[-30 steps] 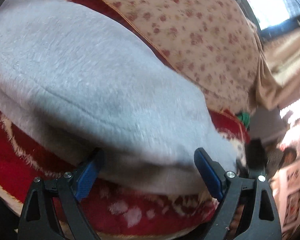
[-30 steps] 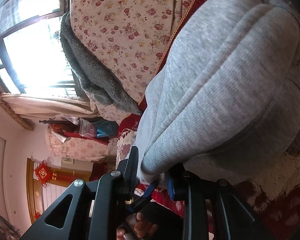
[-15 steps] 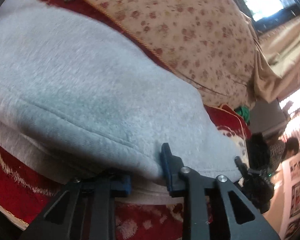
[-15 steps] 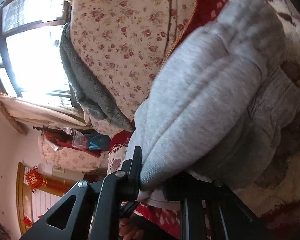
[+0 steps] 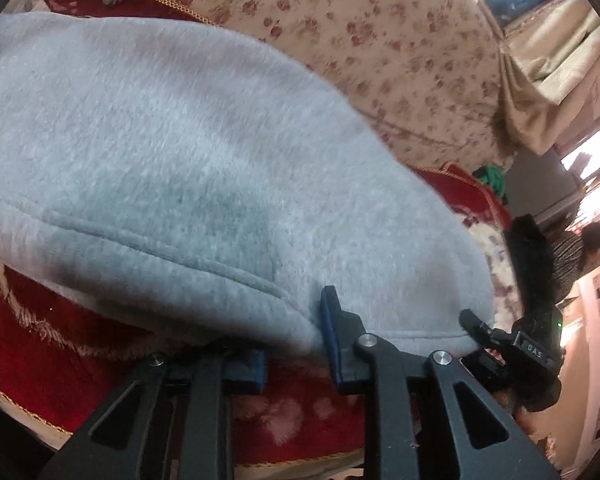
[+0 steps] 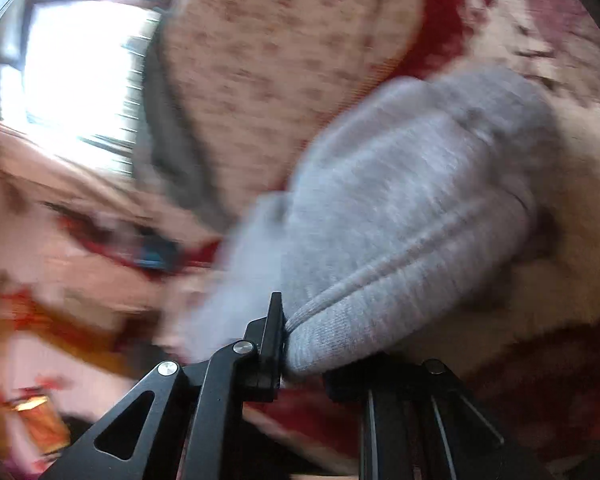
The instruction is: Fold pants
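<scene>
Grey fleece pants (image 5: pixel 180 152) lie bunched on a red and cream patterned blanket (image 5: pixel 40 344). My left gripper (image 5: pixel 296 344) is shut on the pants' ribbed waistband edge at the near side. In the right wrist view the same grey pants (image 6: pixel 412 208) hang in thick folds, and my right gripper (image 6: pixel 304 356) is shut on a ribbed edge of them. The right gripper also shows at the right edge of the left wrist view (image 5: pixel 512 352), close to the cloth's corner. The right wrist view is blurred by motion.
A floral beige quilt (image 5: pixel 380 40) is piled behind the pants, with a grey fleece blanket (image 6: pixel 172 140) beside it. A bright window (image 6: pixel 72 52) is at the left. A person (image 5: pixel 588 248) sits at the far right by a wall with pictures.
My left gripper has closed from wide open onto the waistband. Both grippers have lifted and pulled the pants; the right wrist view has swung quickly and blurred.
</scene>
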Demonstrator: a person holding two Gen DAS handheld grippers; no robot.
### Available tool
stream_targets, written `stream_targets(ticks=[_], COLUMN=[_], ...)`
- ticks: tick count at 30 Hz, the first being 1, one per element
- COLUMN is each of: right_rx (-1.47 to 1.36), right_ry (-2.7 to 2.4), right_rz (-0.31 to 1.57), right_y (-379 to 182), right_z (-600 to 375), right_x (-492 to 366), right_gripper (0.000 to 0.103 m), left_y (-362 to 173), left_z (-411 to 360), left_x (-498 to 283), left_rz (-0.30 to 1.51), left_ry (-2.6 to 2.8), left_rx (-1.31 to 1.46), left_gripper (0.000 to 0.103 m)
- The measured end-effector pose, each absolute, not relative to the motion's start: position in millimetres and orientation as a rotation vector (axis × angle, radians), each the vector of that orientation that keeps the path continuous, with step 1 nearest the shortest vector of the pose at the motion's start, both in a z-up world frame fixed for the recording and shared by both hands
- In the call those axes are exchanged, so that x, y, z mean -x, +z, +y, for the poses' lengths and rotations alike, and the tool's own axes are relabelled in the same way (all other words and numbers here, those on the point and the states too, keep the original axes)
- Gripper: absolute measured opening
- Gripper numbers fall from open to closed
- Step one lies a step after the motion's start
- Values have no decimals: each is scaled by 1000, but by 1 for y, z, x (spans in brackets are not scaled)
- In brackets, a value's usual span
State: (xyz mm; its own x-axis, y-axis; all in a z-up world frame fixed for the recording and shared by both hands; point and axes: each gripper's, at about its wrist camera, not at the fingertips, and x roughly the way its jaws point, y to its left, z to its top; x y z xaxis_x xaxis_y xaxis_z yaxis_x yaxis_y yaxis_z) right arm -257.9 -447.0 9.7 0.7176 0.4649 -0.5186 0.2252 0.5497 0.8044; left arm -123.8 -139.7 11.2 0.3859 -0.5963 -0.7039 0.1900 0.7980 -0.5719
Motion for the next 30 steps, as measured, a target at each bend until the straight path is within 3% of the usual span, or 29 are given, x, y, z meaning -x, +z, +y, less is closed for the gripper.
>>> stream_targets(ticks=[3,5,8,11,14,17,21,23,30], right_rx=[-1114,-1031,-898,-783,-726,-744,-728,-740,-681], right_ry=[205,191,180,191,230,303,336,362,326], right_rz=[801,820,874,866,820,752,827,868,904], right_y=[1,15,43,73,101,116,106,96,83], right_z=[-459,-464,-468,-470,-470,-462,-429,-412,-385], right_x=[262,268,281,298,302,284,237,214,166], right_gripper=[25,30,48,63,67,78,79,79,79], left_y=[17,24,37,49,61,79,91,88,49], left_z=[-144,-146,-140,-124,-99,-47,40,86,165], left_x=[128,129,135,149,154,148,131,122,76], left_rz=[1028,1009,989,958,926,851,781,769,844], left_ry=[-513,-502,-515,-491,-437,-311,-73,4,140], left_rx=[382,349,343,262,239,289,409,478,564], left_gripper=[28,54,68,69,69,69,77,88,89])
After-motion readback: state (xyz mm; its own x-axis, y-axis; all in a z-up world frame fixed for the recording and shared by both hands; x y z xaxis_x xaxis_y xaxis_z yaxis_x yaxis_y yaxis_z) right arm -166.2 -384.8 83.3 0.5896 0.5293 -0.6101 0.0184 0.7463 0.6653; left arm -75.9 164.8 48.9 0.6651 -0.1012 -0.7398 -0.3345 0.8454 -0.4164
